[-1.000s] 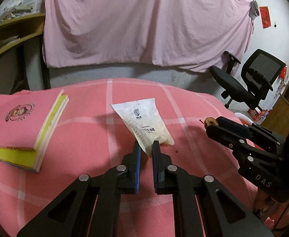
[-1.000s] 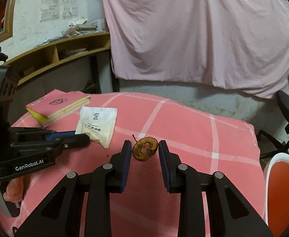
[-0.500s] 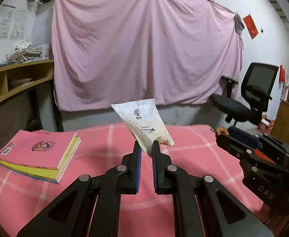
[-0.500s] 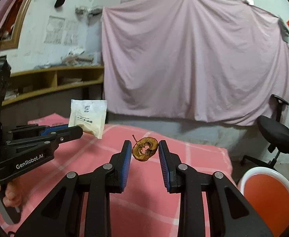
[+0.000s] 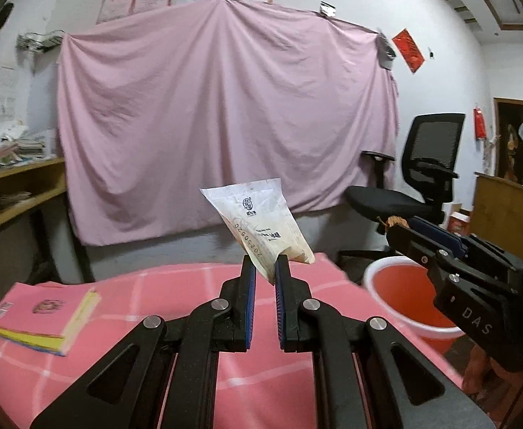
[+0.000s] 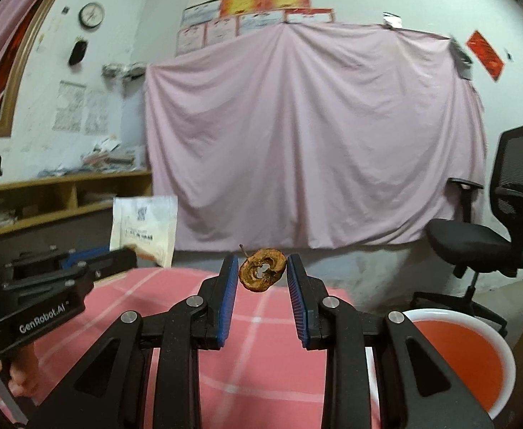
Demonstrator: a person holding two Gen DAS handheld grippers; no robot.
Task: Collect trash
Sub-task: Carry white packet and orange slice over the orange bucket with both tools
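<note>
Trash in my left fingers: white plastic packet [image 5: 261,225], pinched by its lower corner between the blue pads of my left gripper [image 5: 265,273]; the rest stands up and out ahead of the tips, clear of the table.
Trash in my right fingers: dried brown apple core slice [image 6: 262,269] with a short stem, clamped edge to edge in my right gripper [image 6: 262,268], hanging in the air between the tips.
Left fingers: narrow, nearly together, closed on thin film.
Right fingers: a little apart, closed on the slice's width.
How the packet handles: I judge it light and floppy, slick film with some soft content sagging in the bottom; a corner hold lets it swing, so a seam or the flat edge is the surest place to pinch.
How the slice handles: I judge it light, dry and brittle with a hollow middle; the outer rim is where to hold, and hard pressure could crack it.
Bin: orange bucket with a white rim [image 6: 458,316], below and to the right of my right fingers, beside the table edge.
Table: pink checked cloth [image 5: 175,286], soft, beneath both pairs of fingers; pink and yellow books [image 5: 43,316] lie left of my left fingers.
Room: pink sheet [image 6: 308,136] on the far wall ahead of the tips, black office chair [image 6: 490,228] to the right, wooden shelves [image 5: 14,193] to the left.
</note>
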